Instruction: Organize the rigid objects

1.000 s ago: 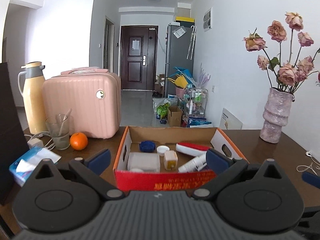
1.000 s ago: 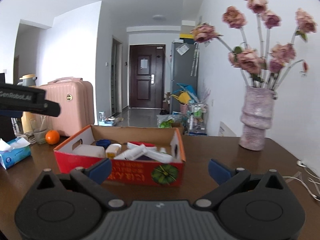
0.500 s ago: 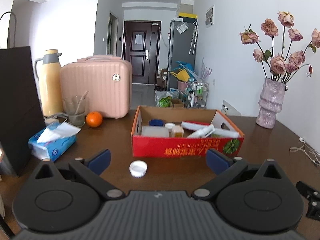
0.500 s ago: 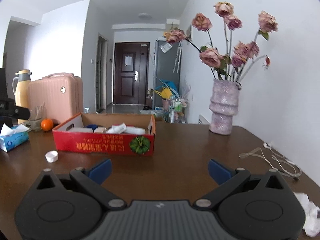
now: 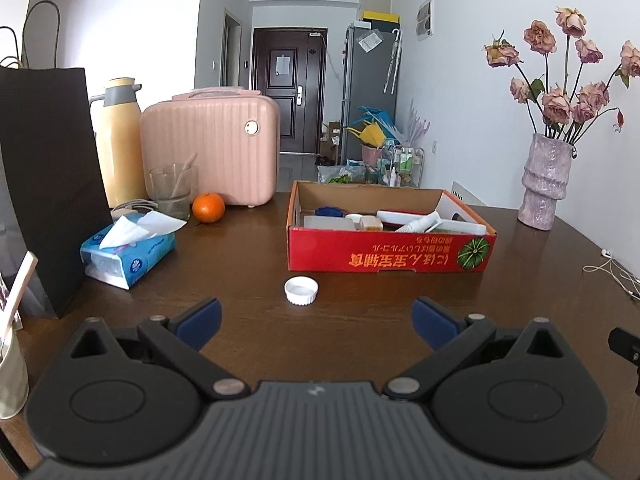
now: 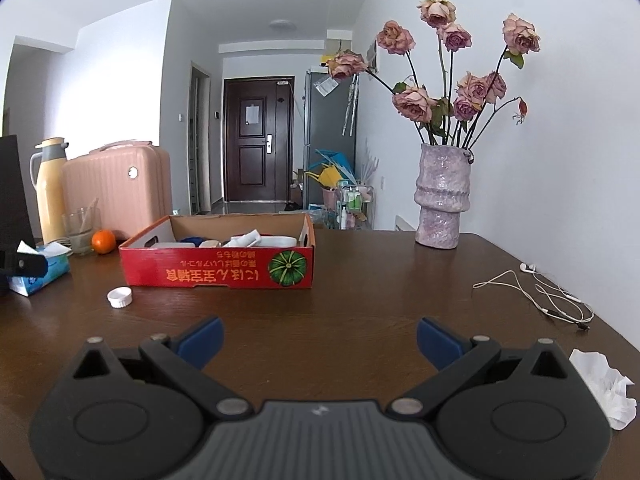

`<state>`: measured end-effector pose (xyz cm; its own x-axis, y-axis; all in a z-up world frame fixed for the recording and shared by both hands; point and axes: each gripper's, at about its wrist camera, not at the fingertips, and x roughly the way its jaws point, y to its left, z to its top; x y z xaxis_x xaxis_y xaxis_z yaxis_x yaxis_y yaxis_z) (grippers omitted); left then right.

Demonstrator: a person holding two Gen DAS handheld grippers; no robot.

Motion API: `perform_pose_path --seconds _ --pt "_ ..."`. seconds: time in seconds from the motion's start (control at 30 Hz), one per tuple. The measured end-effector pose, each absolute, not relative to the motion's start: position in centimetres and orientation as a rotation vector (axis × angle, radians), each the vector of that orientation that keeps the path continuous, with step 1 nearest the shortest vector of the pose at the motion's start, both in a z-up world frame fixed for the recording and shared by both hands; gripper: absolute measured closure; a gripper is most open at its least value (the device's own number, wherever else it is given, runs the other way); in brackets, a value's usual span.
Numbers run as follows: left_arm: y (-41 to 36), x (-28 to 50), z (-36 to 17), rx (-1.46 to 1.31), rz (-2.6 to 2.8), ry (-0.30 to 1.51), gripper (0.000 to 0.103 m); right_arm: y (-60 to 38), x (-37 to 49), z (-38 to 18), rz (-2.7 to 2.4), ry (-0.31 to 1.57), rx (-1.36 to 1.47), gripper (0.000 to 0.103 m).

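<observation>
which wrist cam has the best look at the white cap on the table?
Left wrist. The white cap lies near frame centre, just ahead of the open left gripper, with its ribbed rim and hollow inside visible. In the right wrist view the cap is smaller, off to the left, in front of the red box.

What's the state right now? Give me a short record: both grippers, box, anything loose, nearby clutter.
left gripper: open, holds nothing, above the table
right gripper: open, holds nothing
red cardboard box: on the table, open top, holds bottles, tubes and a blue lid
white cap: loose on the table, outside the box, before its front left corner
tissue pack: left of the box
orange: beside the glass
earphones: right side of the table
</observation>
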<state>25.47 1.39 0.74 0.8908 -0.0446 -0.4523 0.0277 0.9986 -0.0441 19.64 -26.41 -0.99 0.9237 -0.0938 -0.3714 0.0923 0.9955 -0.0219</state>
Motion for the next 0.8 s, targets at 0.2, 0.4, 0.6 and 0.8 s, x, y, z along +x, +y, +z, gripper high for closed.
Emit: perform_pose_path --seconds 0.2,0.4,0.6,0.8 --pt "2.4 25.5 0.1 -0.043 -0.034 0.487 0.0 -26.1 19.7 -1.4 -0.105 0.397 0.008 0.0" --pt "3.4 26.4 -0.6 -0.054 -0.027 0.507 0.0 -25.8 20.3 -1.7 -0.118 0.412 0.003 0.0" --pt "3.9 28.0 -1.4 -0.061 -0.023 0.525 0.0 -25.7 22.2 -2.2 -0.12 0.434 -0.003 0.0" --pt "3.6 30.0 -2.2 -0.043 -0.016 0.547 0.0 -26.3 24.3 -3.0 -0.131 0.453 0.008 0.0"
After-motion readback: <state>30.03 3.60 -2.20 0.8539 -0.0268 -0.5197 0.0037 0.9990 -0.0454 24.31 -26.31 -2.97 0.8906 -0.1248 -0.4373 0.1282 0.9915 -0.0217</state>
